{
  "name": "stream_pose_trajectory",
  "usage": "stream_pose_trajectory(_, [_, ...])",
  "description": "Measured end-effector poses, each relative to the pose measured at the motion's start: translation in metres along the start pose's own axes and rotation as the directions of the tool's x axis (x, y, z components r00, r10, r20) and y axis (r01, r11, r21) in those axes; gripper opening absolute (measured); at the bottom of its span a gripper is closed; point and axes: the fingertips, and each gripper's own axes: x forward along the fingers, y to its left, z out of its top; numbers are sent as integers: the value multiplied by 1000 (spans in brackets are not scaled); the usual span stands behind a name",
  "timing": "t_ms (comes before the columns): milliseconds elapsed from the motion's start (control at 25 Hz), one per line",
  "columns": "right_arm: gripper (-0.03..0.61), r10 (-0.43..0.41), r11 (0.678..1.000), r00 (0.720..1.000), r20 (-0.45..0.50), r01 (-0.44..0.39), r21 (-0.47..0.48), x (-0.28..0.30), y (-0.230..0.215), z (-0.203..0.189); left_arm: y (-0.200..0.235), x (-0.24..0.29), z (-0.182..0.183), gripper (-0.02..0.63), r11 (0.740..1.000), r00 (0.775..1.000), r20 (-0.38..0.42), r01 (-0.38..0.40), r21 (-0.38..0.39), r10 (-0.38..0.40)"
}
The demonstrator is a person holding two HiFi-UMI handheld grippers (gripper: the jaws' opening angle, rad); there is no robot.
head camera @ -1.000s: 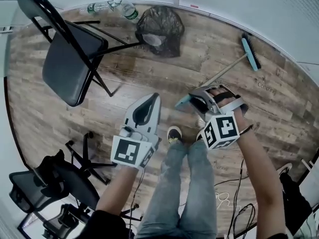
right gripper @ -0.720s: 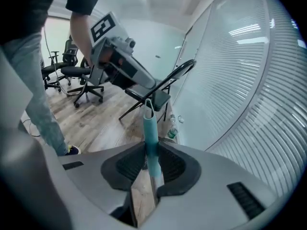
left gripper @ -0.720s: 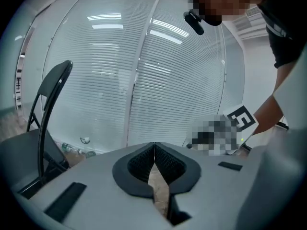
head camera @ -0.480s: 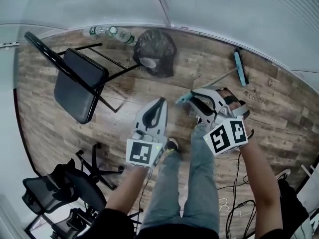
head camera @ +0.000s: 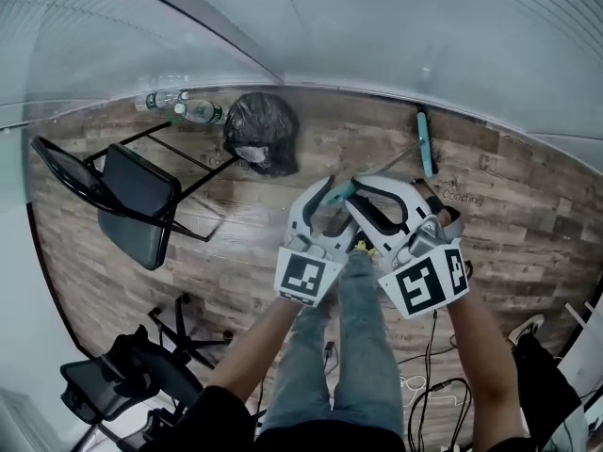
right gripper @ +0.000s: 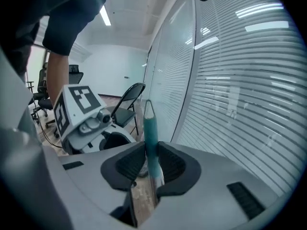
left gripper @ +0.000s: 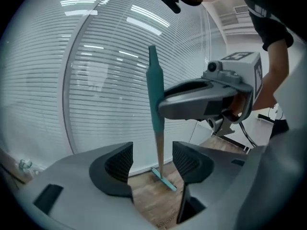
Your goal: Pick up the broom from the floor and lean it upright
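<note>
**A:** Wood-plank floor (head camera: 528,243) running up to a glass wall (head camera: 377,26) with blinds. What's different from a second ago?

**B:** The broom (left gripper: 155,104) is no longer low along the floor. Its handle now stands nearly upright, and the broom head (head camera: 425,144) rests on the planks at 1 o'clock, close to the wall. The right gripper (right gripper: 149,162) has its fingers (right gripper: 127,164) clamped on the teal grip.

**A:** And the left gripper (left gripper: 152,162)?

**B:** It was shut and off to the side. Now it sits just beside the right one and its fingers are opening. The wooden shaft shows in the gap, with neither pad touching it.

**A:** So the lift is done?

**B:** I'd judge so. What's left is tipping the top against the glass and letting go, perhaps steadied by a second grip lower down.

**A:** Anything in the way?

**B:** Not at the wall ahead. A folding chair (head camera: 132,205) stands at 9 o'clock, a black bag (head camera: 259,144) at 11 and some bottles (head camera: 179,109) beyond it. An office chair (head camera: 122,384) is at 7 and cables (head camera: 429,365) lie at 5, near the person's feet. The smooth glass could let the handle slide sideways.
</note>
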Motion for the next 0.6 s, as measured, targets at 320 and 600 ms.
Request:
stream_pose_trajectory(320, [97,-97,991,995,37,93,99,-40,-68,-8,-25,119,22,255,999,1000,3,12,45,-12])
stream_pose_trajectory(600, [97,-211,956,977,43,196,219,-65,-110,-9,-46,157,41,148,997,997,20,69,28,-70])
